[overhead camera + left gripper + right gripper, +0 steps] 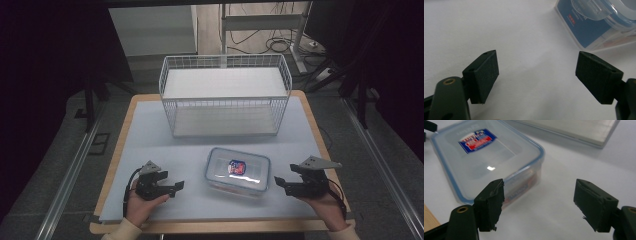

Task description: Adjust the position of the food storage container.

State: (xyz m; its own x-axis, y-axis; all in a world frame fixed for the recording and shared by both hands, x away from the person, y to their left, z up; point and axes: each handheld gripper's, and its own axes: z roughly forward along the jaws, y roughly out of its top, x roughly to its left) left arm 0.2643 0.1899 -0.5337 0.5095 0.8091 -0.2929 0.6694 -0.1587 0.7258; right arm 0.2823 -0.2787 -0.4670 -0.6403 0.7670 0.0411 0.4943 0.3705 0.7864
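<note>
Hands wide: our left gripper (pixel 172 188) and right gripper (pixel 281 183) gape empty either side of the lidded box (pixel 238 171), mid-table before the basket (pixel 225 102). Smooth plastic could slip from a corner pinch.

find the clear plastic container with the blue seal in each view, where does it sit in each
High view: the container lies low in the centre, between the two grippers, in front of the wire basket.
Left gripper view: its corner fills the top right, beyond the right-hand fingers.
Right gripper view: it takes up the upper left, behind the left-hand fingers.
Shared landmark: the red and blue label on the lid, plain in the high and right gripper views.
</note>
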